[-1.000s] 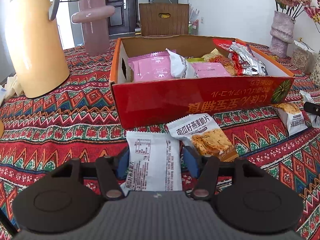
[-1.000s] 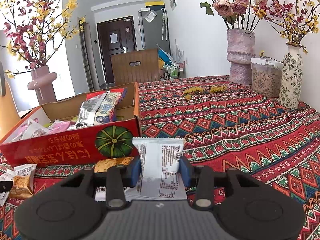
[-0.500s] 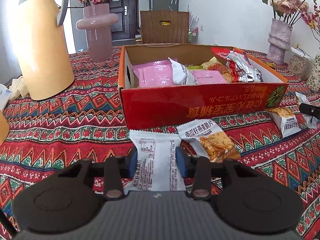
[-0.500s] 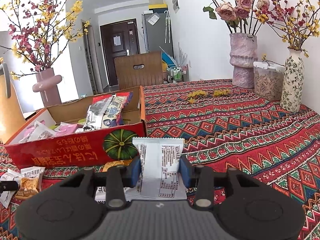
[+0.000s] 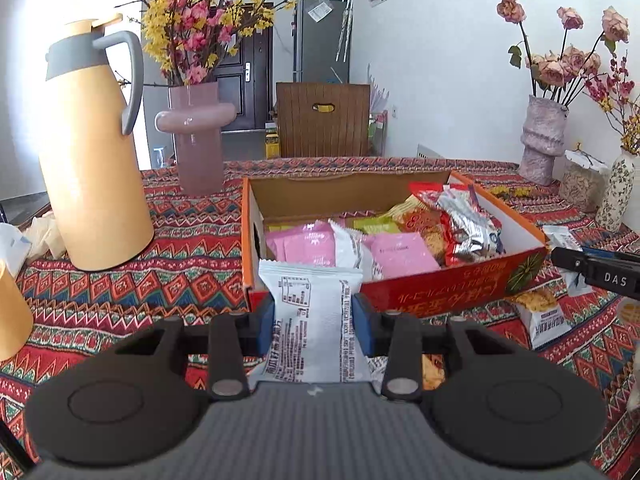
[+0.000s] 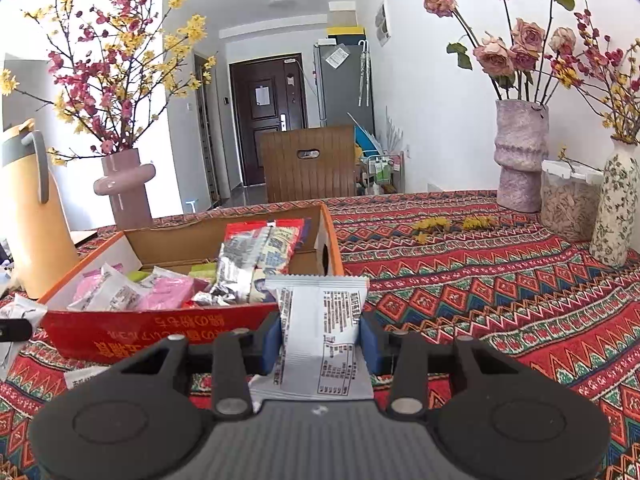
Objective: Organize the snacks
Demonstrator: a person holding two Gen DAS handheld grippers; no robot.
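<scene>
My left gripper [image 5: 316, 320] is shut on a white snack packet [image 5: 312, 320] and holds it above the cloth, in front of the red cardboard box [image 5: 440, 292]. The box holds pink, silver and red snack packets [image 5: 384, 240]. My right gripper [image 6: 320, 336] is shut on another white snack packet [image 6: 324, 332], held up at the box's right front corner [image 6: 160, 328]. The right gripper's finger shows in the left wrist view [image 5: 600, 270]. A loose biscuit packet [image 5: 542, 316] lies on the cloth by the box; another is half hidden behind my left fingers.
A yellow thermos jug [image 5: 88, 152] and a pink vase [image 5: 200, 136] stand left of the box. A stone vase [image 6: 520, 160], a clear jar [image 6: 568, 200] and a floral vase [image 6: 616, 208] stand at the right. Patterned cloth [image 6: 480, 300] covers the table.
Both grippers have risen with their white packets. The left closed on its packet and lifted it off the cloth; the box now appears lower in both views.
</scene>
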